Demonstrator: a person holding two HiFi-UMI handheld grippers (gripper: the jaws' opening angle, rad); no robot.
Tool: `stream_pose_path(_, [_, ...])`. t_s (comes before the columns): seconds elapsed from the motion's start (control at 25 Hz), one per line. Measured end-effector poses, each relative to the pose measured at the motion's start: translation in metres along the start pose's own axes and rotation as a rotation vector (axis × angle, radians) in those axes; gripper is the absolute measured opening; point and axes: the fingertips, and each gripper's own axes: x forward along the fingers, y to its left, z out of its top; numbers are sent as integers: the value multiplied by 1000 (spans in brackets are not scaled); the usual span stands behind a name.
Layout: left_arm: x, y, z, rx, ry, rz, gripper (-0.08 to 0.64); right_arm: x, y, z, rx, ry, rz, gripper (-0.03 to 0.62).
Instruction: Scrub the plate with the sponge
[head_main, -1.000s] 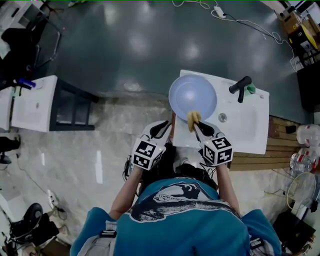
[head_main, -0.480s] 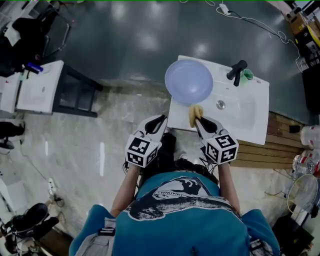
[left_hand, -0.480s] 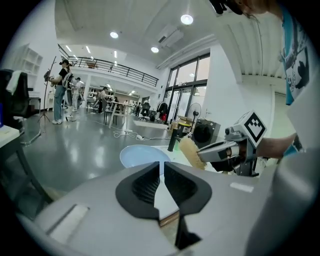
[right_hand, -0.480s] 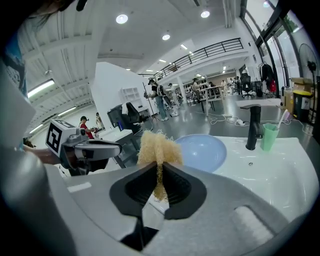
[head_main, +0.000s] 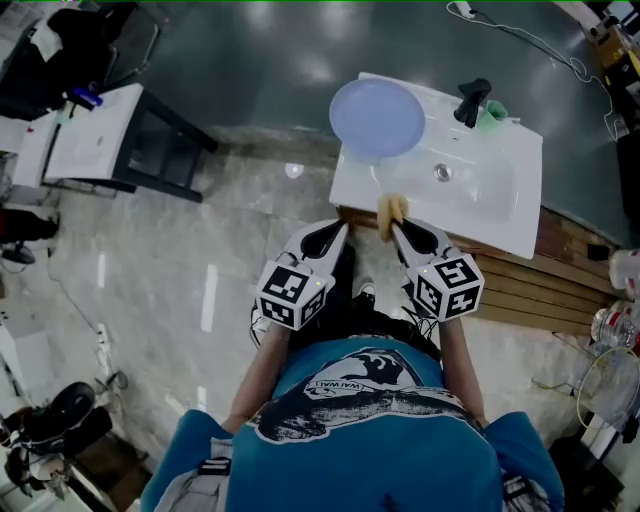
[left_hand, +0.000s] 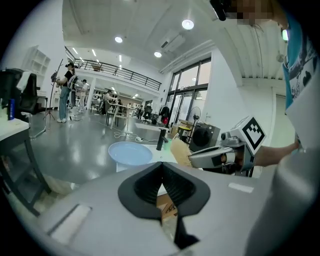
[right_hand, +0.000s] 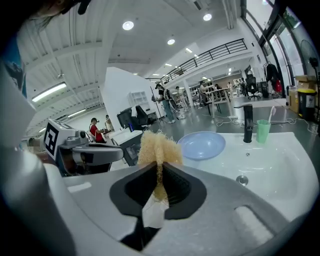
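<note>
We are pinching the sponge (right_hand: 157, 147) between the jaws of the right gripper (right_hand: 159, 170). We are closing the left gripper (left_hand: 161, 170) fully, with nothing between its jaws. The plate (right_hand: 201, 145) is lying ahead of the right gripper, well apart, on the sink's (head_main: 500, 215) corner and apparently overhanging it. Risk: with the plate unheld, scrubbing pressure could tip or slide it off. The plate and basin appear empty; the green cup (right_hand: 263, 131), ahead and right, is holding a thin stick
</note>
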Motion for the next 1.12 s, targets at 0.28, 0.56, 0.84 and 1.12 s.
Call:
stream_pose_path(0.28, [-14, -34, -9, 8, -21, 3, 14, -30, 13, -17, -59, 5, -5, 29])
stream_pose_path(0.56, [-18, -57, -11, 19, -34, -9, 12, -46, 17, -23, -92, 2, -5, 29])
stream_pose_path(0.84, [-13, -75, -12, 35, -30, -29, 12, -54, 14, -26, -92, -5, 1, 29])
stream_pose_path(1.12, [-13, -87, -22, 37, -5, -60, 14, -54, 20, -34, -90, 3, 5, 29])
